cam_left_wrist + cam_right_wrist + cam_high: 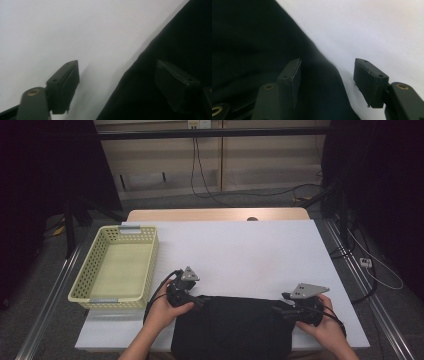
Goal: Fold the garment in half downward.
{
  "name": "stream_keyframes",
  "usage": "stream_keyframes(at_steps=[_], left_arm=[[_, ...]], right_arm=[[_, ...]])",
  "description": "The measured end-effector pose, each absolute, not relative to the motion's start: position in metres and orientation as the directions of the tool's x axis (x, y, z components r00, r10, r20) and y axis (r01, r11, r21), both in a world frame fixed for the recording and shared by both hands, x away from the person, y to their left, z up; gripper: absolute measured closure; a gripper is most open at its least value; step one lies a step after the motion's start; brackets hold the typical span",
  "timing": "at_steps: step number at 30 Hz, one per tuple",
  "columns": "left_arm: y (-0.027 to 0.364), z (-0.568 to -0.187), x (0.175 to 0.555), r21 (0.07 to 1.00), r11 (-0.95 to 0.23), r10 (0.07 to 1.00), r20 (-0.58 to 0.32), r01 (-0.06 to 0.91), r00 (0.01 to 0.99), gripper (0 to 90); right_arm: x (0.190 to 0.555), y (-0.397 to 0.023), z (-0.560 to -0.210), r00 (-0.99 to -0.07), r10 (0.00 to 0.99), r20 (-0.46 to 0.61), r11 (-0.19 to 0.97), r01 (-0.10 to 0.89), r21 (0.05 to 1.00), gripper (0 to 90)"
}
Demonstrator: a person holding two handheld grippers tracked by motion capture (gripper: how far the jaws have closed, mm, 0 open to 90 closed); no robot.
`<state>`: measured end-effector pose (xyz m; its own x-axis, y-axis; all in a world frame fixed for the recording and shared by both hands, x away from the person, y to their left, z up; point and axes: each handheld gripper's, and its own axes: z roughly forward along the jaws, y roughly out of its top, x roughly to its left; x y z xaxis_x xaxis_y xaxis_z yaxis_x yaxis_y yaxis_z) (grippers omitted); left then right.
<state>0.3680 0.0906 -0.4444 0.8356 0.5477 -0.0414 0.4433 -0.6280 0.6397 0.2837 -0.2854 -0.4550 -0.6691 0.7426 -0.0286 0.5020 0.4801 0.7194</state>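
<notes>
I've got both hands low at the near edge of the white table (250, 250), forearms coming in from below. L gripper (200, 301) sits at the black cloth's (232, 330) far-left corner, jaws apart, straddling the cloth edge w/o pinching. R gripper (279, 310) at far-right corner, jaws also apart astride the edge. Cloth lies flat at near-centre; yellow basket (115, 297) to its left.

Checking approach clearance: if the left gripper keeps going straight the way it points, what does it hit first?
Likely the edge of the black cloth: the left gripper straddles it, jaws open, one over the white table cover. Depth is hard to judge.
</notes>
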Motion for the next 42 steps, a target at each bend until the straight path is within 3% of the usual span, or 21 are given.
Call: stream_keyframes(at_steps=[6, 14, 21, 26, 36, 42], left_arm=[[0.111, -0.444, 0.364, 0.629, -0.624, 0.575, -0.032, 0.463, 0.818, 23.4], [0.14, -0.435, 0.358, 0.662, -0.543, 0.619, -0.101, 0.517, 0.779, 21.8], [0.14, -0.441, 0.355, 0.643, -0.569, 0.62, -0.074, 0.513, 0.781, 32.6], [0.143, -0.443, 0.353, 0.626, -0.57, 0.628, -0.087, 0.533, 0.774, 33.6], [0.148, -0.444, 0.353, 0.628, -0.572, 0.637, -0.065, 0.528, 0.768, 51.4], [0.146, -0.442, 0.352, 0.617, -0.583, 0.621, -0.081, 0.529, 0.78, 65.8]], right_arm=[[0.281, -0.29, -0.452, -0.665, 0.747, -0.021, 0.468, 0.502, 0.727, 38.6], [0.273, -0.299, -0.446, -0.631, 0.776, -0.007, 0.421, 0.511, 0.749, 38.2], [0.266, -0.308, -0.448, -0.596, 0.802, 0.037, 0.374, 0.55, 0.747, 39.5], [0.267, -0.311, -0.45, -0.588, 0.808, 0.048, 0.365, 0.562, 0.742, 43.2], [0.267, -0.309, -0.456, -0.596, 0.802, 0.038, 0.389, 0.569, 0.724, 46.5], [0.267, -0.309, -0.457, -0.59, 0.805, 0.059, 0.368, 0.576, 0.73, 61.6]])
